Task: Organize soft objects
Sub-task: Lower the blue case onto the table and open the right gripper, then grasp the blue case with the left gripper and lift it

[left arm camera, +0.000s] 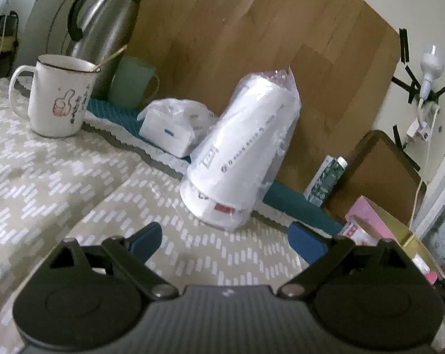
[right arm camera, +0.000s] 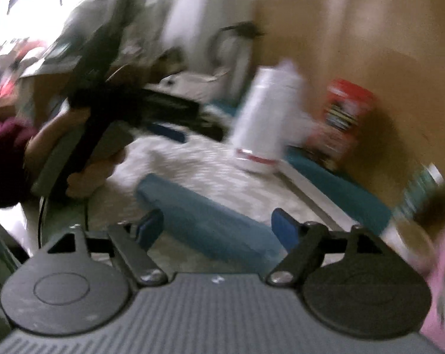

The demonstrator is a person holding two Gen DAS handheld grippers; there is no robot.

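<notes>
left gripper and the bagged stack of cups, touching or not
Apart. The left wrist view shows the left gripper open, patterned cloth visible between its fingertips and the bagged stack of cups.

Surface is a bed, beige cover with white dash pattern. On it: white mug at left, bagged white cup stack tilted near the middle, folded blue cloth in front. Teal mat runs along the back edge with a bagged white box on it.

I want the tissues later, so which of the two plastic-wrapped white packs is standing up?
The tall cone-shaped pack, nearest the left tongs, stands upright and tilts slightly. The small boxy pack behind it, toward the white mug, lies flat.
</notes>
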